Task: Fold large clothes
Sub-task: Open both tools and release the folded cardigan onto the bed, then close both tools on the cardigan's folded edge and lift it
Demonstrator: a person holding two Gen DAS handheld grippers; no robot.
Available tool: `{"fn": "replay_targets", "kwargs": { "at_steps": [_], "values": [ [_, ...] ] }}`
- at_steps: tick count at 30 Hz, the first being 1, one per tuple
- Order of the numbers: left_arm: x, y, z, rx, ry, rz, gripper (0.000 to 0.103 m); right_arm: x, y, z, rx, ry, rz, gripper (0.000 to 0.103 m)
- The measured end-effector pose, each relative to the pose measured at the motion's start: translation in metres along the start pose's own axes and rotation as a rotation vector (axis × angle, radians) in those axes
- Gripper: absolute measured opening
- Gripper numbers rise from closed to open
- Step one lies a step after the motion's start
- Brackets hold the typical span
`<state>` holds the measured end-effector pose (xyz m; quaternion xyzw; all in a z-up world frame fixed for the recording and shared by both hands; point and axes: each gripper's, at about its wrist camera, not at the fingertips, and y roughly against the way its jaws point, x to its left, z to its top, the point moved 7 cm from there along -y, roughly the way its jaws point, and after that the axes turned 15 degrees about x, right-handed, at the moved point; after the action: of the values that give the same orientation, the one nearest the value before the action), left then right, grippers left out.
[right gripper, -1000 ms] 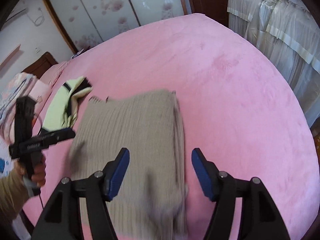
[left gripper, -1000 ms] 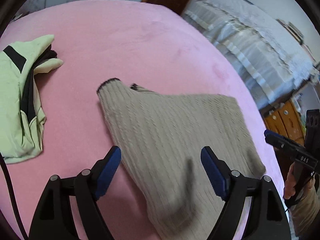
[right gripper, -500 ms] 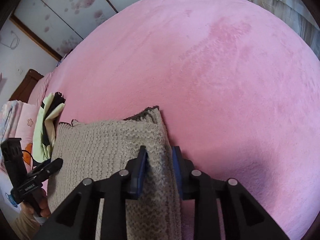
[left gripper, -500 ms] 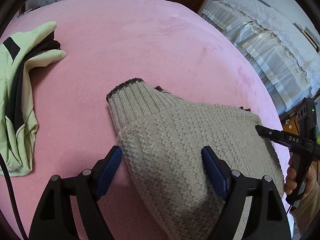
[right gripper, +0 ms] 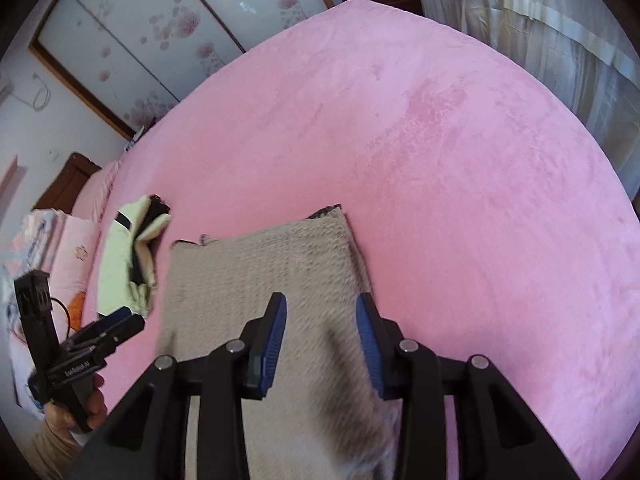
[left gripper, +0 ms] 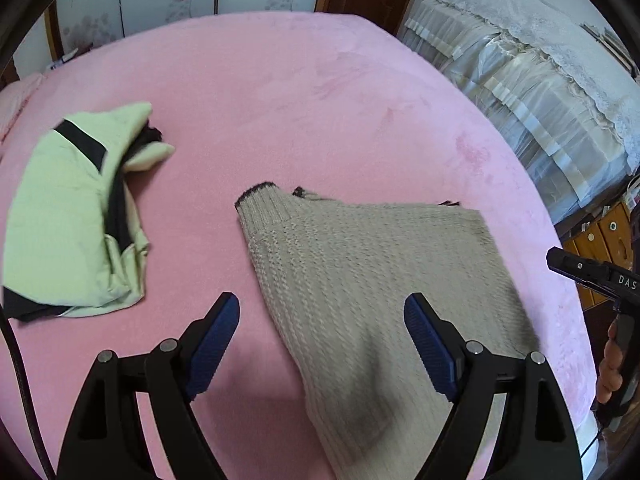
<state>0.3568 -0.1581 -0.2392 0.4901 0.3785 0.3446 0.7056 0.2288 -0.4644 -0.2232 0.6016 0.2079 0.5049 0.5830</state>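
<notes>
A beige knitted sweater (left gripper: pixel 360 260) lies folded on the pink bed (left gripper: pixel 280 92), its dark-edged cuff pointing away from me. My left gripper (left gripper: pixel 322 336) hovers over its near left part, open wide, with nothing pinched. In the right wrist view the sweater (right gripper: pixel 260 272) lies under my right gripper (right gripper: pixel 320 338). Its jaws are opening; the blue pads (right gripper: pixel 274 336) stand apart above the knit and do not press it. The left gripper (right gripper: pixel 104 332) shows at the left edge in a hand, and the right gripper (left gripper: pixel 592 276) appears at the left view's right edge.
A folded pale-green garment with black stripes (left gripper: pixel 72 220) lies to the left of the sweater. Pillows (right gripper: pixel 60 248) lie at the bed's left end. White curtains (left gripper: pixel 540 80) and a wooden drawer cabinet (left gripper: pixel 604 232) stand beyond the right edge. Sliding flowered doors (right gripper: pixel 140 40) line the far wall.
Half a second ago the right gripper was pinched on the sweater's right edge; now it has let go and its jaws stand apart. Both grippers have lifted back from the sweater.
</notes>
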Motion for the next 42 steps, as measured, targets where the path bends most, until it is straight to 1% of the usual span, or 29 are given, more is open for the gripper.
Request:
{"fn": "replay_targets", "kwargs": {
  "at_steps": [3, 4, 6, 7, 9, 10, 12, 14, 19, 25, 28, 31, 33, 36, 38, 40, 42],
  "values": [
    [-0.016, 0.034, -0.013, 0.002, -0.004, -0.004, 0.083, 0.013, 0.037, -0.015, -0.028, 0.004, -0.005, 0.043],
    [-0.023, 0.047, -0.017, -0.004, 0.001, 0.000, 0.083, 0.018, 0.046, -0.019, -0.035, 0.009, -0.006, 0.047],
    [-0.031, 0.076, -0.026, -0.033, 0.005, 0.017, 0.084, 0.029, 0.067, -0.026, -0.057, 0.021, -0.008, 0.050],
    [-0.033, 0.088, -0.028, -0.047, 0.006, 0.028, 0.085, 0.034, 0.077, -0.030, -0.069, 0.029, -0.015, 0.052],
    [-0.038, 0.111, -0.035, -0.068, 0.019, 0.055, 0.091, 0.044, 0.094, -0.038, -0.081, 0.044, -0.027, 0.053],
    [-0.041, 0.122, -0.038, -0.076, 0.031, 0.059, 0.091, 0.049, 0.101, -0.041, -0.085, 0.051, -0.032, 0.053],
    [-0.045, 0.139, -0.045, -0.077, 0.055, 0.058, 0.092, 0.059, 0.116, -0.050, -0.095, 0.074, -0.064, 0.054],
    [-0.050, 0.153, -0.054, -0.077, 0.089, 0.033, 0.092, 0.069, 0.124, -0.059, -0.093, 0.101, -0.078, 0.055],
    [-0.061, 0.172, -0.076, -0.078, 0.154, 0.022, 0.092, 0.086, 0.141, -0.081, -0.098, 0.159, -0.118, 0.066],
    [-0.069, 0.162, -0.096, -0.030, 0.186, 0.028, 0.093, 0.094, 0.143, -0.096, -0.081, 0.211, -0.181, 0.070],
    [-0.067, 0.152, -0.099, -0.014, 0.194, 0.032, 0.093, 0.093, 0.142, -0.099, -0.065, 0.214, -0.216, 0.076],
    [-0.064, 0.143, -0.100, -0.007, 0.198, 0.014, 0.093, 0.092, 0.138, -0.101, -0.046, 0.214, -0.242, 0.078],
    [-0.062, 0.135, -0.099, 0.001, 0.190, 0.015, 0.093, 0.089, 0.131, -0.103, -0.022, 0.208, -0.258, 0.078],
    [-0.065, 0.117, -0.098, 0.029, 0.158, 0.016, 0.093, 0.085, 0.122, -0.105, -0.001, 0.213, -0.242, 0.078],
    [-0.067, 0.101, -0.097, 0.052, 0.134, 0.024, 0.093, 0.079, 0.109, -0.106, 0.032, 0.215, -0.222, 0.078],
    [-0.066, 0.086, -0.097, 0.073, 0.141, 0.031, 0.093, 0.072, 0.097, -0.106, 0.063, 0.225, -0.209, 0.078],
    [-0.065, 0.072, -0.098, 0.096, 0.170, 0.022, 0.093, 0.063, 0.082, -0.105, 0.104, 0.226, -0.181, 0.078]
  ]
}}
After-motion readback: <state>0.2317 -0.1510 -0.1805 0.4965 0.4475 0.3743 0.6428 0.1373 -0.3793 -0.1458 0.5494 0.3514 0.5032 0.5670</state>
